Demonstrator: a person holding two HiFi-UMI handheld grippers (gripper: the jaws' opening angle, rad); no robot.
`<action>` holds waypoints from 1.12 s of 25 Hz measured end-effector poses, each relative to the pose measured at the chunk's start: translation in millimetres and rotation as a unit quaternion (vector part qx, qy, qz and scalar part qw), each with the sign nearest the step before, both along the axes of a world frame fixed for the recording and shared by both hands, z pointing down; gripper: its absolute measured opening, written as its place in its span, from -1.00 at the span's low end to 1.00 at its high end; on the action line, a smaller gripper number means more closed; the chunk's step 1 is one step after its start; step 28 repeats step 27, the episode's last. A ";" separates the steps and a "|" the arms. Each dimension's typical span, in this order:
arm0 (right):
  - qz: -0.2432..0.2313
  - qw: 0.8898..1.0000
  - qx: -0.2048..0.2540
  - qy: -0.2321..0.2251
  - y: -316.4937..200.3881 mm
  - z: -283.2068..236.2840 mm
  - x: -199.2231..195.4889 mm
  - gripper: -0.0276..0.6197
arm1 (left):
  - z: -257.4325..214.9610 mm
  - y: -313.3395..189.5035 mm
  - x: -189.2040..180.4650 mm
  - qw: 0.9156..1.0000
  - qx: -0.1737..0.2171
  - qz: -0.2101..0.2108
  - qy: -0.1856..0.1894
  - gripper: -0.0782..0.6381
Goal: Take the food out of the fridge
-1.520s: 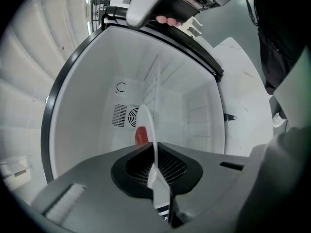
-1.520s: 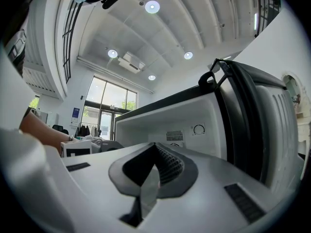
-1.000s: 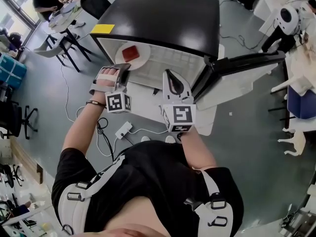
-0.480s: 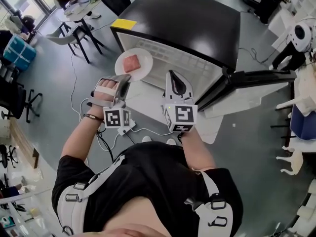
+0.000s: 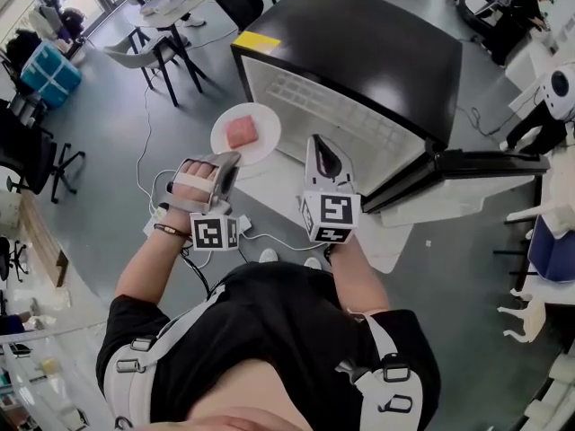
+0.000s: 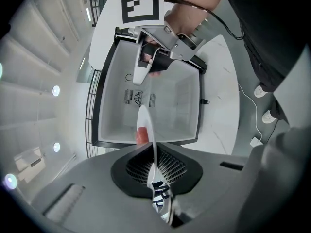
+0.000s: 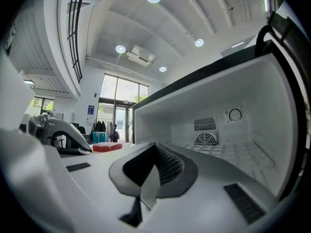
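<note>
A white plate [image 5: 245, 133] bearing a pink-red block of food [image 5: 241, 132] hangs just outside the open fridge [image 5: 359, 61], off its front left corner. My left gripper [image 5: 231, 159] is shut on the plate's near rim. In the left gripper view the plate [image 6: 147, 130] stands edge-on between the jaws, the food [image 6: 141, 136] on its left face. My right gripper [image 5: 315, 142] is shut on nothing in front of the fridge's white inside [image 7: 233, 144]. The right gripper view shows the left gripper [image 7: 58, 130] and the food [image 7: 108, 147] at its left.
The fridge door [image 5: 458, 164] stands open to the right. A white board [image 5: 386, 241] lies under the fridge. A power strip with cables [image 5: 160, 215] is on the floor by my left arm. Chairs and a table [image 5: 166, 25] stand at the far left.
My left gripper has drawn the plate with the food out of the fridge opening and off past its left corner. The right gripper has backed a little away from the opening.
</note>
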State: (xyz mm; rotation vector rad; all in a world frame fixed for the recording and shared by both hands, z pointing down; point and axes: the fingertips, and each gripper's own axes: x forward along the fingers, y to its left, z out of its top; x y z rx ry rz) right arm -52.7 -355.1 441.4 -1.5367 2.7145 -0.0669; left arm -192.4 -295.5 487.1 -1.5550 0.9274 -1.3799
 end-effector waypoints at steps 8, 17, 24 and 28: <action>-0.006 1.000 -0.008 0.016 9.8 6.7 -8.2 -0.89 | -4.3 12.5 -6.6 1.000 0.001 -0.008 -0.002 -0.73; -0.008 1.000 -0.008 0.014 16.1 6.1 -5.8 -0.90 | -1.9 13.9 -11.0 1.000 0.000 -0.018 -0.012 -0.73; -0.009 1.000 -0.012 0.019 19.6 7.3 -8.1 -0.89 | -5.2 16.1 -10.8 1.000 0.003 -0.016 -0.011 -0.73; -0.012 1.000 -0.011 0.019 21.4 7.5 -8.9 -0.90 | -6.2 16.5 -10.3 1.000 0.004 -0.017 -0.007 -0.73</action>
